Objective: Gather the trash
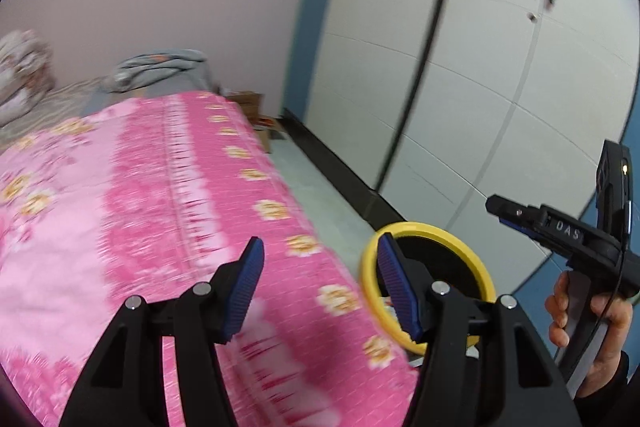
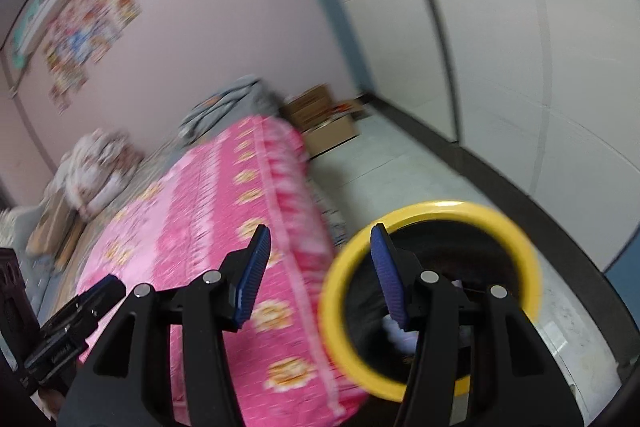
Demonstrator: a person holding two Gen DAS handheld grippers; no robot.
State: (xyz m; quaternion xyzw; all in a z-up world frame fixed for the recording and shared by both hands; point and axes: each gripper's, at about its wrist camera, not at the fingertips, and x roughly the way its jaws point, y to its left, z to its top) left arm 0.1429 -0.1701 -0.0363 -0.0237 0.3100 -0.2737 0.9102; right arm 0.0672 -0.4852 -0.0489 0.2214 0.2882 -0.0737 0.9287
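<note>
A trash bin with a yellow rim (image 1: 464, 247) and a dark inside stands on the floor beside the bed; it also shows in the right wrist view (image 2: 516, 231), with pale scraps (image 2: 394, 333) inside it. My left gripper (image 1: 320, 283) is open and empty, over the bed's edge just left of the bin. My right gripper (image 2: 320, 275) is open and empty, above the gap between bed and bin. The right gripper shows in the left wrist view (image 1: 500, 207), held in a hand at the right. The left gripper shows at the lower left of the right wrist view (image 2: 104, 287).
A bed with a pink flowered cover (image 1: 140, 207) fills the left. Folded bedding (image 1: 160, 67) lies at its far end. Cardboard boxes (image 2: 324, 119) stand on the floor by the pink wall. A white panelled wardrobe (image 1: 460, 67) lines the right side across a light tiled floor (image 2: 400, 167).
</note>
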